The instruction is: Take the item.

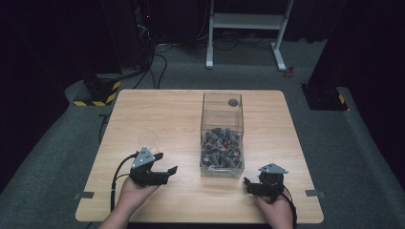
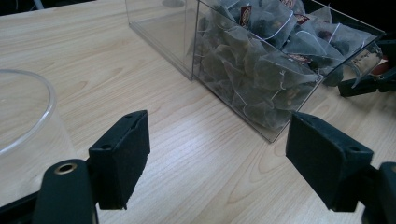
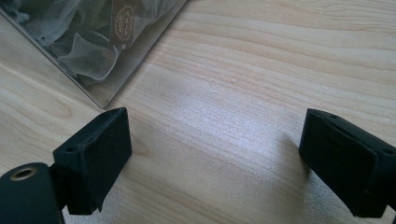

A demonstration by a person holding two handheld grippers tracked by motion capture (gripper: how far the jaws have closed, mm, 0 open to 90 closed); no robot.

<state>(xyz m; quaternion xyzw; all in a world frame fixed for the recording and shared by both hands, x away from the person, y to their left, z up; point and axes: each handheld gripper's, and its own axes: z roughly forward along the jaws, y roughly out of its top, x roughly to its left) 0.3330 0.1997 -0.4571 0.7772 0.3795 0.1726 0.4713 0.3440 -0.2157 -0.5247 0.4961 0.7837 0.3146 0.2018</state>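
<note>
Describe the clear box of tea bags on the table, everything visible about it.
The clear box is a tall, square-sided container of what looks like transparent acrylic, standing upright right of the middle of the wooden table. It appears open at the top. Its lower part is heaped with pyramid tea bags of gauzy mesh with dark leaves, white strings and small brown tags; the upper part is empty. Neither hand-held gripper touches it: the left hand-held gripper and the right hand-held gripper flank its near end, both open.

The high view looks forward and down from above the table's point(image 1: 157, 114) near edge, taking in the clear box point(image 1: 222, 136) (mid-table). The left gripper view sits low and close at the clear box's left; the right gripper view looks down beside its near corner point(image 3: 100, 100).
</note>
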